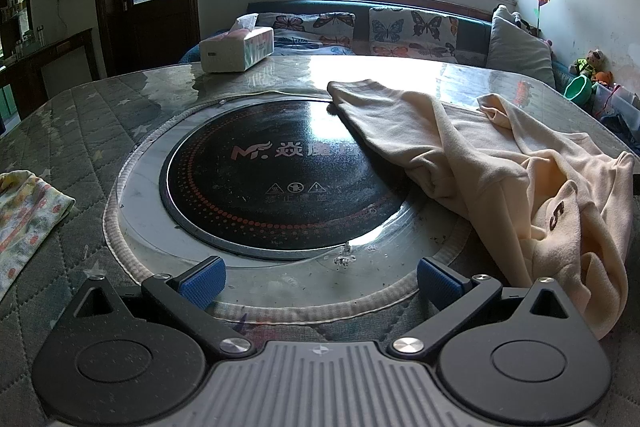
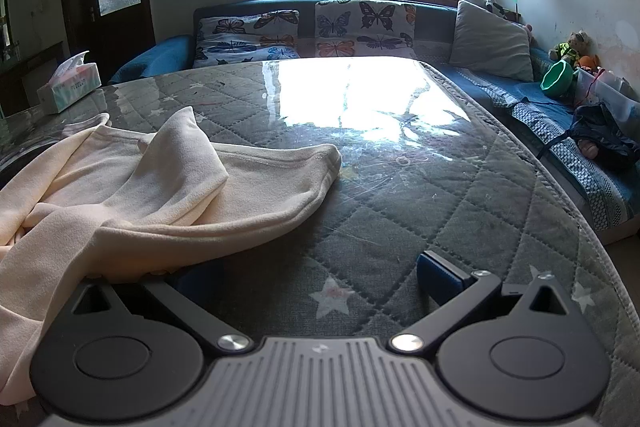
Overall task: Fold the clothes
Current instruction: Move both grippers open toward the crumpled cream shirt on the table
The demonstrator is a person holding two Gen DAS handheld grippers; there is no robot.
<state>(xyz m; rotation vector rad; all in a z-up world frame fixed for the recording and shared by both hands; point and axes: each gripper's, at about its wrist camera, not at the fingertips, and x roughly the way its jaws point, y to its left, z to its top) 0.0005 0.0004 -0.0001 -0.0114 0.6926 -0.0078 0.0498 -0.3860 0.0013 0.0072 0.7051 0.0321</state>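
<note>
1 cream garment is lying crumpled across the right half of a quilted table, 1 sleeve reaching over the black round cooktop set in the table's middle. The left gripper is hovering with its 2 blue pads spread wide, gripping nothing, just beside the garment's hem. The right gripper is also standing wide apart; the cream garment is draping over its left finger, 1 blue pad showing. 1 tissue box is sitting at the far edge, 1 patterned cloth at the left. 2 butterfly cushions are leaning on the sofa beyond.
</note>
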